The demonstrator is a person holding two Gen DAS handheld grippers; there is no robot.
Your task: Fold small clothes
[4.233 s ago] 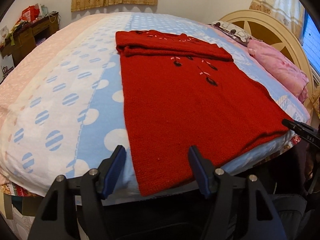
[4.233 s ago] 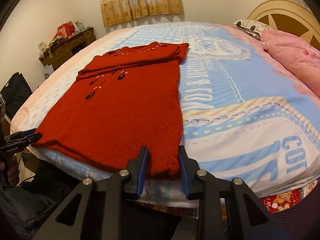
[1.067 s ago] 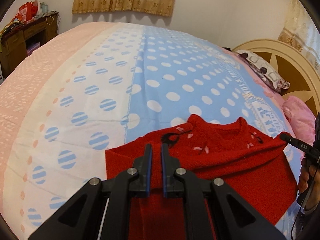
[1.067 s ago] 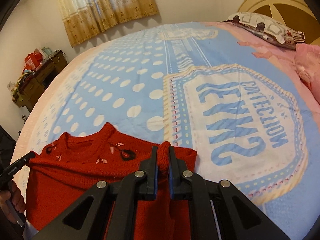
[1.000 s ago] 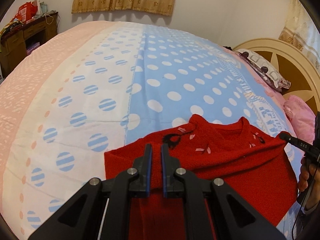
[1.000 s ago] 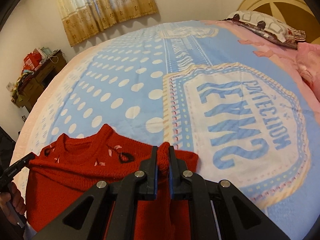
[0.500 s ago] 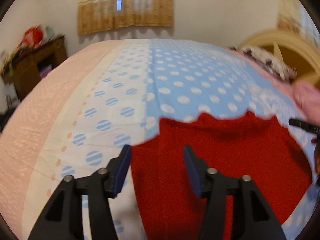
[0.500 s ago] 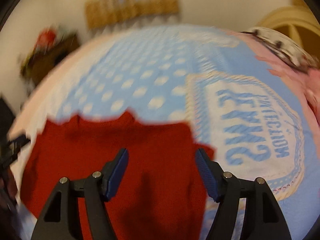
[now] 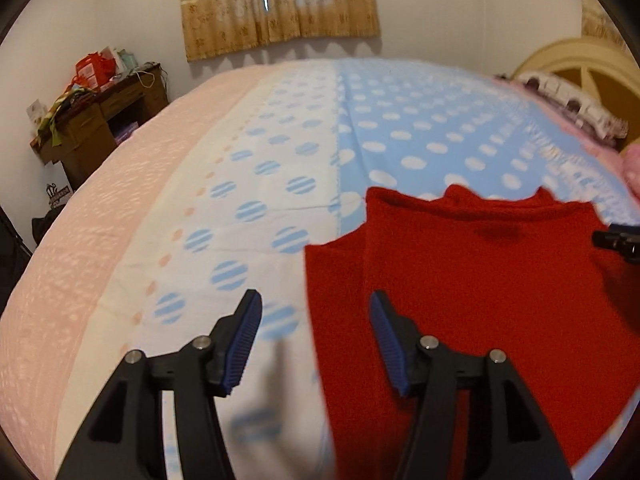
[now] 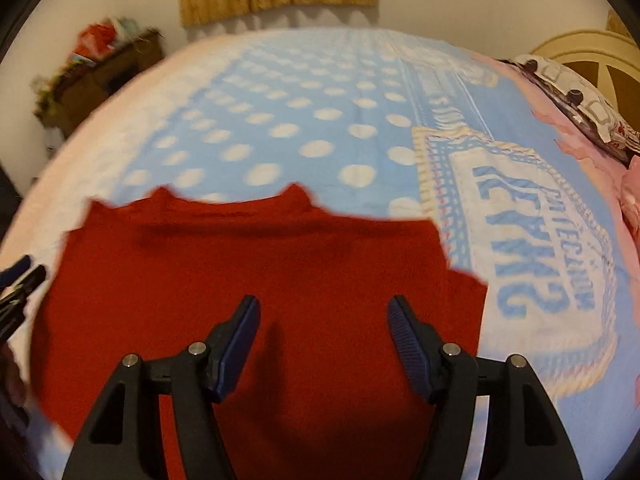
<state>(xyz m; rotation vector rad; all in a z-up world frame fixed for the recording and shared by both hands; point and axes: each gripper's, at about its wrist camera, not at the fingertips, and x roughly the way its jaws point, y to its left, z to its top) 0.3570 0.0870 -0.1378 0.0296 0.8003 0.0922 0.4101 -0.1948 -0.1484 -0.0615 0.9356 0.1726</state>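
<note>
Bedding in pink, white and dotted blue is covering the bed (image 9: 248,152), with a cluttered wooden desk (image 9: 100,120) standing far left and curtains (image 9: 280,4) hanging on the far wall. Nearer, the left gripper (image 9: 316,340) is hovering with jaws spread, having just been opening, nothing between them. Right of it, the folded red sweater (image 10: 260,280) is lying flat near the bed's near edge. Over it the right gripper (image 10: 324,344) is hovering, jaws likewise spread and empty.

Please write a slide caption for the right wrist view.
Open right gripper above a folded red knitted sweater on a dotted blue bedsheet.
</note>
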